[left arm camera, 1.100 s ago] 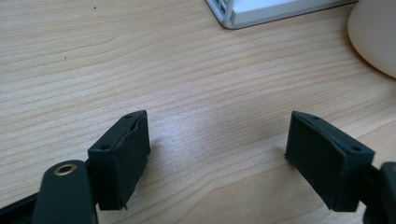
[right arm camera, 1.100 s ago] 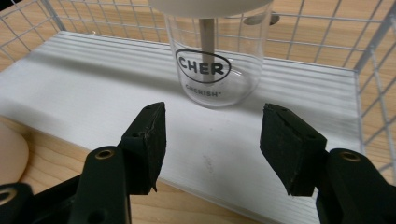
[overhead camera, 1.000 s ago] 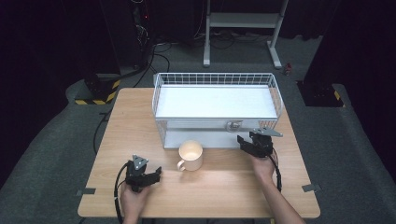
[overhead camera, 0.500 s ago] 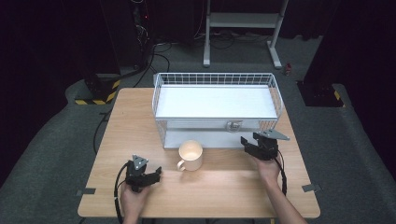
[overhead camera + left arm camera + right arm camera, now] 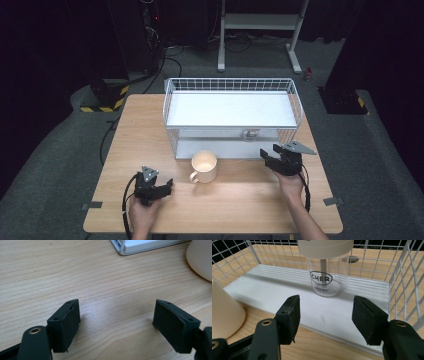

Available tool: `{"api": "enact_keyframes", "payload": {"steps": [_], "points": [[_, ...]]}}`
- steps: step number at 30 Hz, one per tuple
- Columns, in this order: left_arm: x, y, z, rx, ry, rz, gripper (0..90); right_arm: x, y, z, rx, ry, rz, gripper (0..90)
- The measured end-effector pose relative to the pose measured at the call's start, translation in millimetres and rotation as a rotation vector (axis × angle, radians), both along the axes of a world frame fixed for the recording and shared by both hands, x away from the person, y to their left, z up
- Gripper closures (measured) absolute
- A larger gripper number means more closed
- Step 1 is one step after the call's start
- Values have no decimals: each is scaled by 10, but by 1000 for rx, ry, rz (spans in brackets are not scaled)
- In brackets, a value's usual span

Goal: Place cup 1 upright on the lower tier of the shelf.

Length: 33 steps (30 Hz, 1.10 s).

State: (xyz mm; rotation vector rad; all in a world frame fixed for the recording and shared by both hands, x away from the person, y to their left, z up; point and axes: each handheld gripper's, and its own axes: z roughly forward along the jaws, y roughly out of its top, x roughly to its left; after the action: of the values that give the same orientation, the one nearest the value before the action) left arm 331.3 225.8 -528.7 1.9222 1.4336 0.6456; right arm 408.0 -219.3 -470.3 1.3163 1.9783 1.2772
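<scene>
While cream-lidded, clear glass [image 5: 327, 277] reads "CHERISH" in black print.

Your right gripper [image 5: 270, 156] is the one thing that changes. A second ago it is close against the front of the white wire rack [image 5: 230, 86], level with the lower shelf. Now it sits a little nearer to you and slightly farther right on the wooden table [image 5: 150, 125], just off the rack's front right corner. Your right hand [image 5: 292, 186] comes back toward the table's near edge with it. Its jaws stand apart, facing the clear cup [image 5: 327, 275] on the rack's lower shelf.
</scene>
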Motion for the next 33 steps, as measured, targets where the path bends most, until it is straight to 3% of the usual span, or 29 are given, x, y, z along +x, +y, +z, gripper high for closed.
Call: {"api": "enact_keyframes", "payload": {"steps": [20,33], "points": [[0,0,0,0,0,0,218,-209,-198,-27,14,-20,3,401],[0,0,0,0,0,0,218,-360,-315,-123,11,-15,-3,395]]}}
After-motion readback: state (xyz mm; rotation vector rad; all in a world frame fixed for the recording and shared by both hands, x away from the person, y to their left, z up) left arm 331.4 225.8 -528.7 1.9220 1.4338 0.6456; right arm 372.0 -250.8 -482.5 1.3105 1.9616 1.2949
